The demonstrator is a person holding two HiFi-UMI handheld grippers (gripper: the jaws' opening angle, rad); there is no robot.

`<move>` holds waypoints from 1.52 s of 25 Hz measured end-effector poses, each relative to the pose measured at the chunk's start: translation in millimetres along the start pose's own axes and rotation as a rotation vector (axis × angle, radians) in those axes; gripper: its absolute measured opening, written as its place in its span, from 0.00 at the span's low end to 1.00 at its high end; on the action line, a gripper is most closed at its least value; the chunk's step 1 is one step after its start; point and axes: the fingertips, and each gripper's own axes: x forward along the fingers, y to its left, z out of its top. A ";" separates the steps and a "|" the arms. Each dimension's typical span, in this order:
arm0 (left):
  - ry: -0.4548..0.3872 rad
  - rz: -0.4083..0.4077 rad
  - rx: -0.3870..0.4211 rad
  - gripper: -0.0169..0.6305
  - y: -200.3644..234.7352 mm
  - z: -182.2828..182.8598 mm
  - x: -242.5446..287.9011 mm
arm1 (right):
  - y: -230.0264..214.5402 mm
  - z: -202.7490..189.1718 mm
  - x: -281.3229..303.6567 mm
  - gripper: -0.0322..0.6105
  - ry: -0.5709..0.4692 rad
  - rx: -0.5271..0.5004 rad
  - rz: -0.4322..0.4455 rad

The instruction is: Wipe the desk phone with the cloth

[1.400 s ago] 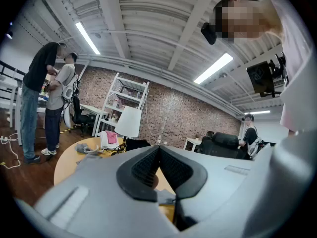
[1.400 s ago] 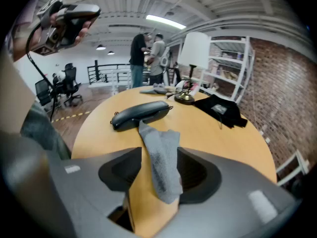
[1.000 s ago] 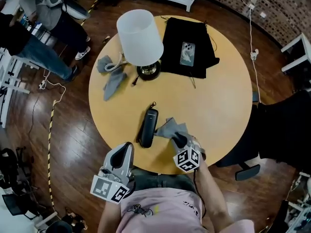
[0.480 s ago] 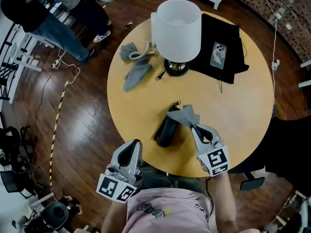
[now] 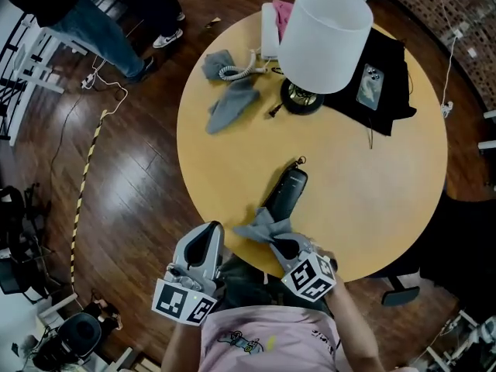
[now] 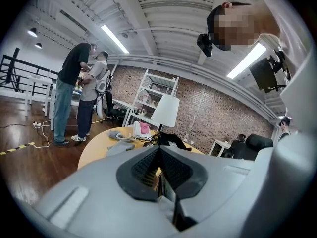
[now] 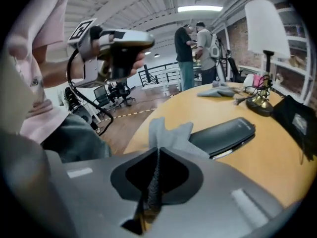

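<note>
right tongs (image 5: 278, 242) pinch the cloth (image 5: 260, 226) hiding the near end of the black handset (image 5: 287, 191); left tongs (image 5: 209, 229) closed, empty

This looks like an open loft office or studio. The left gripper view shows a brick wall (image 6: 208, 114) at the centre, white shelves (image 6: 154, 90) before it, long ceiling lights (image 6: 115, 37) at the top and a black office chair (image 6: 257, 143) at the right.
</note>
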 end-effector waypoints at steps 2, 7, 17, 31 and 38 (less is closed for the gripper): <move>0.002 -0.010 -0.013 0.03 2.8 -2.9 3.4 | -7.4 -0.6 3.3 0.07 -0.013 0.024 -0.040; 0.034 0.007 0.205 0.03 -7.9 -4.5 11.4 | -120.9 47.8 -35.0 0.07 -0.159 0.142 -0.343; 0.138 -0.138 0.221 0.17 -46.9 -31.1 56.6 | -2.5 -4.7 7.6 0.07 -0.018 0.159 -0.038; 0.725 0.056 0.438 0.56 -68.6 -180.9 133.3 | -30.6 -114.8 -113.6 0.07 -0.087 0.517 -0.290; 0.792 0.097 0.379 0.44 -65.0 -196.1 144.5 | -36.5 -127.2 -124.5 0.07 -0.125 0.568 -0.313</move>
